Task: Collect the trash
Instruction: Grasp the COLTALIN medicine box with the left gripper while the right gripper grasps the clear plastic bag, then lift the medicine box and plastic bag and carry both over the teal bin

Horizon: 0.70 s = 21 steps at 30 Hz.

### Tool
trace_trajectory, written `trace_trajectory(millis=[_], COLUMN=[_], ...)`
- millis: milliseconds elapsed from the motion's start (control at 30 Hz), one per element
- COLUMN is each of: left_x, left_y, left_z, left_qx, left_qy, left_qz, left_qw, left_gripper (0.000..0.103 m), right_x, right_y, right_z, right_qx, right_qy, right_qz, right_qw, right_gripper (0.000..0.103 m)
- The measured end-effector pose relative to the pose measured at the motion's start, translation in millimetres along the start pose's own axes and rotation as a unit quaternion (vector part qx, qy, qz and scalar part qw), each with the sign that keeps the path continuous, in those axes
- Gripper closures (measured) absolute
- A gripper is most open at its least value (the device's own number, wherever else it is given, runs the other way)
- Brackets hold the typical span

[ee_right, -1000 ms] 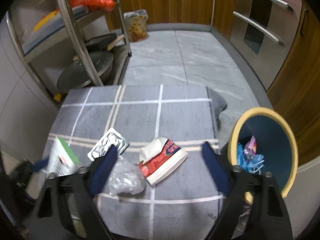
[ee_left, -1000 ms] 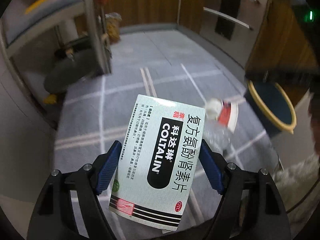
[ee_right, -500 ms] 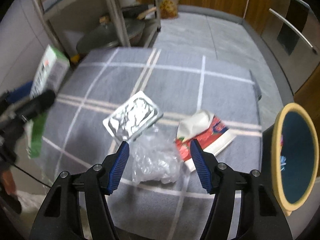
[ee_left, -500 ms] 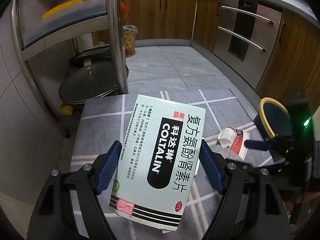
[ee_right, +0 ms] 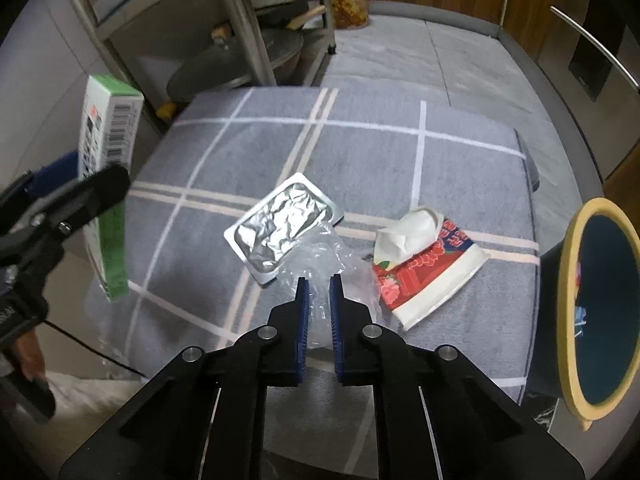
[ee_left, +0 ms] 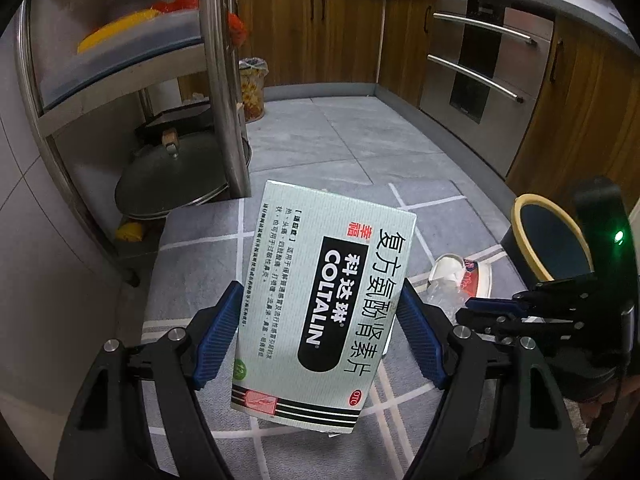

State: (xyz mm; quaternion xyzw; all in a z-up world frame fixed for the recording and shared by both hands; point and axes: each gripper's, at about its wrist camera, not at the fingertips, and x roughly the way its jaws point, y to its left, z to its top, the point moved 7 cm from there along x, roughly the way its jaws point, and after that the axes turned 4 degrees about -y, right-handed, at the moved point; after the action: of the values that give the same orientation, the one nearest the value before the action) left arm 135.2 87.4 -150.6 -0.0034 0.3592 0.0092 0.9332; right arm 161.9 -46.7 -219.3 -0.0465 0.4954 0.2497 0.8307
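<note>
My left gripper (ee_left: 320, 294) is shut on a pale green COLTALIN medicine box (ee_left: 332, 240), held up above the grey checked mat (ee_right: 360, 152); from the right wrist the box (ee_right: 108, 152) appears at the left. My right gripper (ee_right: 318, 280) points down at the mat. Its jaws are closing, with crumpled clear plastic wrap (ee_right: 320, 252) pinched between the blue pads. A silver blister pack (ee_right: 280, 228) lies just left of the wrap, and a crushed red and white paper cup (ee_right: 424, 264) just right. The dark bin with a yellow rim (ee_right: 568, 300) stands off the mat's right edge.
A steel rack (ee_left: 220, 80) with a pot lid (ee_left: 172, 176) on its lower shelf stands behind the mat on the left. Wooden cabinets and an oven front (ee_left: 480, 64) line the far wall and the right. A small patterned basket (ee_left: 252, 88) sits on the tiled floor.
My right gripper dropped toward the mat and its jaws went from wide to nearly together around the clear wrap. The left gripper kept hold of the box and rose a little.
</note>
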Motion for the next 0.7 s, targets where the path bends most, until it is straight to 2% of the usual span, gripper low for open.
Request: trace_trajectory(millis=[300,533,700], left_x=[-20.0,-37.1,-36.6], left_y=[-15.7,-54.5,-77.3], left_z=[11.6,34.8,42.7], left_qx=[0.005,0.034,0.043], left_qy=[-0.027,-0.062,-0.063], left_qz=[-0.011,-0.035,-0.052], left_qw=[0.9996,0.9969,0.9957], left_gripper=[0.028,0.028,0.028], right_x=[-54.9,-97.6,-125.4], right_y=[-28.2,-59.2,-91.1], right_z=[16.8,23.8,26.3], right_qx=[0.046,0.077,0.115], right_qy=[-0.07,-0.119,-0.142], right_qz=[-0.003,-0.013,-0.018], right_qw=[0.996,0.99,0.983], right_gripper=[0.092,0.093,0.093])
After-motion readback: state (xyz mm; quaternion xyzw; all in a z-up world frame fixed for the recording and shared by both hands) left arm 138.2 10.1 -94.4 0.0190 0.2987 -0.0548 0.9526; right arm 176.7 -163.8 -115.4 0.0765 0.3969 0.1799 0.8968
